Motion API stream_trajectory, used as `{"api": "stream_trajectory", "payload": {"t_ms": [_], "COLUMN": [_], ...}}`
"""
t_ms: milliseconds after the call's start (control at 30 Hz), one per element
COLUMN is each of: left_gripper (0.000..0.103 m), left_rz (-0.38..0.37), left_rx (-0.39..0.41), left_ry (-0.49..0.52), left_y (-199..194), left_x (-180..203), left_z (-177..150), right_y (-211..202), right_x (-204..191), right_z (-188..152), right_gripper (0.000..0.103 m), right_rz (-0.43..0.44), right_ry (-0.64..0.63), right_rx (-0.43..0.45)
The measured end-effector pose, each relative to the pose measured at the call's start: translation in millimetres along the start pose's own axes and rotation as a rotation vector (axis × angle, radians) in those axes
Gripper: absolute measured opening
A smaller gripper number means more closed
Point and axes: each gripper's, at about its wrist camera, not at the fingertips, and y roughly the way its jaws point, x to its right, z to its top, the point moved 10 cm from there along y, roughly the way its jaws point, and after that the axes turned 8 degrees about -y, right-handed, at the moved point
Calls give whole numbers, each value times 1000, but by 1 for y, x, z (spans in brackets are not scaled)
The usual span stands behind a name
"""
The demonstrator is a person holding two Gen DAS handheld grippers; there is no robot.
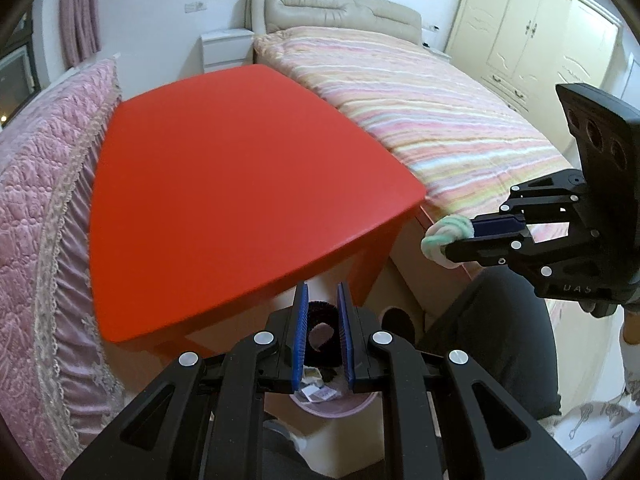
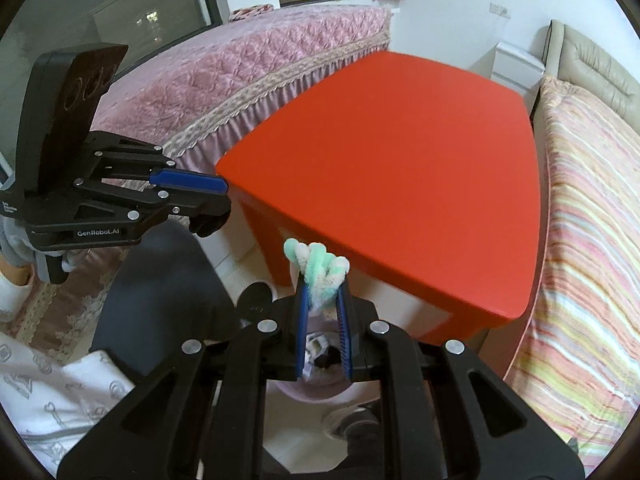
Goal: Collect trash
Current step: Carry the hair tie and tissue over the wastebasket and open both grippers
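Note:
My right gripper (image 2: 323, 294) is shut on a twisted green and white fuzzy cord (image 2: 320, 270), held in the air past the near corner of the red table (image 2: 392, 168); the cord also shows in the left wrist view (image 1: 444, 236). A pink trash bin (image 1: 328, 408) with paper scraps and dark bits stands on the floor below both grippers; it also shows in the right wrist view (image 2: 316, 392). My left gripper (image 1: 323, 304) hangs over the bin, jaws a little apart, with nothing between them.
A pink quilted bed (image 1: 44, 208) lies left of the table and a striped bed (image 1: 432, 112) right of it. A cream wardrobe (image 1: 532, 40) stands at the far right. A white nightstand (image 1: 224, 48) is behind the table. The person's dark trouser leg (image 1: 496, 340) is beside the bin.

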Motion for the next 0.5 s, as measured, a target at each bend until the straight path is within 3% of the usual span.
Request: {"api": "stream_trajectory", "payload": {"t_ms": [500], "left_gripper": [16], "left_rz": [-23], "left_rx": [-43], "left_ry": [23], "left_y": [13], "left_x": [12], "left_z": [-18], "right_y": [7], "right_x": [-10], "right_z": [-24], "right_gripper": [16], "right_rz": [43], "right_ry": [21], "right_rx": [-40]}}
